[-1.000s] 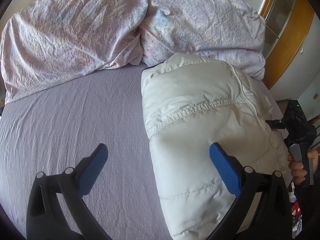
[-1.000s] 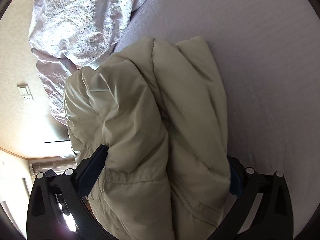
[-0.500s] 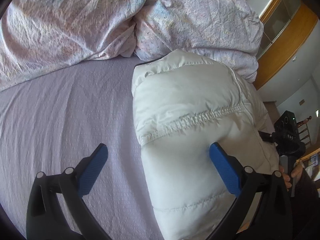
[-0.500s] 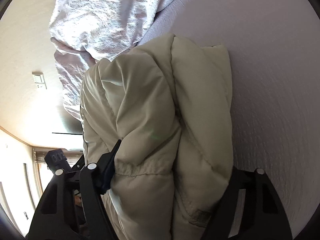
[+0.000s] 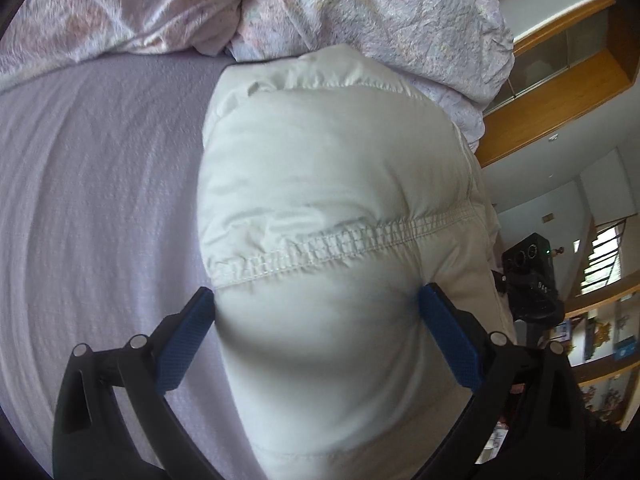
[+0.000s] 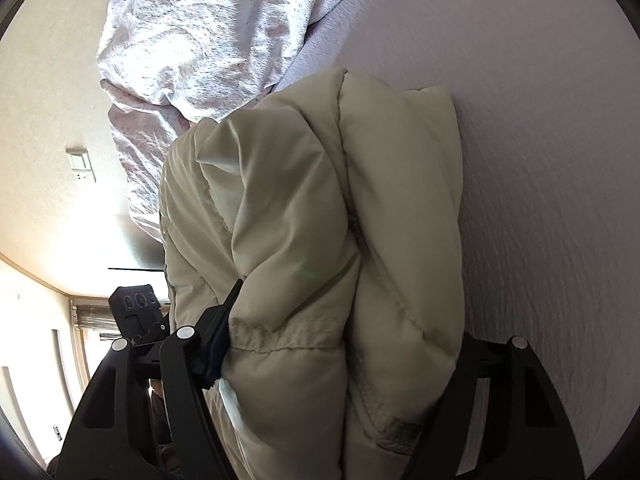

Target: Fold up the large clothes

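A cream puffy down jacket [image 5: 336, 184] lies folded into a thick bundle on the lilac bed sheet [image 5: 96, 184]. My left gripper [image 5: 316, 316] straddles its near end, with both blue fingers pressing the bundle's sides. In the right wrist view the same jacket [image 6: 328, 208] fills the middle. My right gripper [image 6: 344, 344] is closed on the bundle's edge, squeezing the stacked layers between its black fingers [image 6: 218, 340]. The right gripper also shows beyond the jacket in the left wrist view [image 5: 528, 276].
A crumpled pink-and-white duvet [image 5: 280, 4] lies heaped along the far side of the bed, touching the jacket's far end; it also shows in the right wrist view [image 6: 208, 40]. Wooden cabinets [image 5: 560, 92] stand beyond the bed's right edge.
My left gripper moved forward onto the jacket and its fingers now press the bundle. My right gripper narrowed on the jacket's edge.
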{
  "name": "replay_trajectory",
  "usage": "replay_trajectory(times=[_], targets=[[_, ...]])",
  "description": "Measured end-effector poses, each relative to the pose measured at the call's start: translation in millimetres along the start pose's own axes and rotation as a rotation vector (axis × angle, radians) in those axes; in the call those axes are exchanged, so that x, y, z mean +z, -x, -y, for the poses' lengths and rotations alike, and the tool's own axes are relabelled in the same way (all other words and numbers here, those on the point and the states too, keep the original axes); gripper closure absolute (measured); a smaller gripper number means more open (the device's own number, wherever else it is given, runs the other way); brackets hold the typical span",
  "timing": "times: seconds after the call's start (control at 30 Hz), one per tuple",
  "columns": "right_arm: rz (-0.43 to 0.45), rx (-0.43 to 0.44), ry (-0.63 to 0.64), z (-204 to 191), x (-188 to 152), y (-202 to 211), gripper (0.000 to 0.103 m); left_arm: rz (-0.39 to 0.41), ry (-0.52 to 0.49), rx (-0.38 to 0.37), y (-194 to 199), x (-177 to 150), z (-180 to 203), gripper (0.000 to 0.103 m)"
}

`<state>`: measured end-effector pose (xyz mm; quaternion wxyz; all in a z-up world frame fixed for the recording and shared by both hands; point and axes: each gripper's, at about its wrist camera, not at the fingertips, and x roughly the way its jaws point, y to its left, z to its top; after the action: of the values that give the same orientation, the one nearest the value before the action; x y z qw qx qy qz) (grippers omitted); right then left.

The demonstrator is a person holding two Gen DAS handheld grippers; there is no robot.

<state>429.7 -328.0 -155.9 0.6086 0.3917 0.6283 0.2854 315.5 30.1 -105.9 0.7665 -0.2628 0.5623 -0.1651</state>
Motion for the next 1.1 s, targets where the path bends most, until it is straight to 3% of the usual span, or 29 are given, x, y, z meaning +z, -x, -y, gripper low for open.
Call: replay_trajectory(times=[0.17, 0.43, 0.7, 0.87, 1.1], targets=[[-0.001, 0.004, -0.005, 1.0, 0.9, -1.5, 0.032, -0.007, 0.046, -0.051, -5.4, -0.5, -7.8, 0.002], [0.009, 0.05, 0.029, -11.1, 4.7, -6.7, 0.042, 0.046, 0.082, -0.084, 17.3, 4.4, -14.9, 0.031], [-0.027, 0.084, 0.098, -56.4, 27.0, -52.6, 0.046, 0.149, 0.116, -0.018, 60.0, 30.3, -48.4, 0.035], [-0.062, 0.07, 0.124, -83.3, 35.7, -91.0, 0.047, 0.186, 0.14, 0.034, 82.4, 44.6, -75.6, 0.035], [-0.051, 0.037, 0.156, -102.8, 40.6, -112.2, 0.047, 0.218, 0.137, 0.121, 95.5, 63.4, -99.1, 0.035]])
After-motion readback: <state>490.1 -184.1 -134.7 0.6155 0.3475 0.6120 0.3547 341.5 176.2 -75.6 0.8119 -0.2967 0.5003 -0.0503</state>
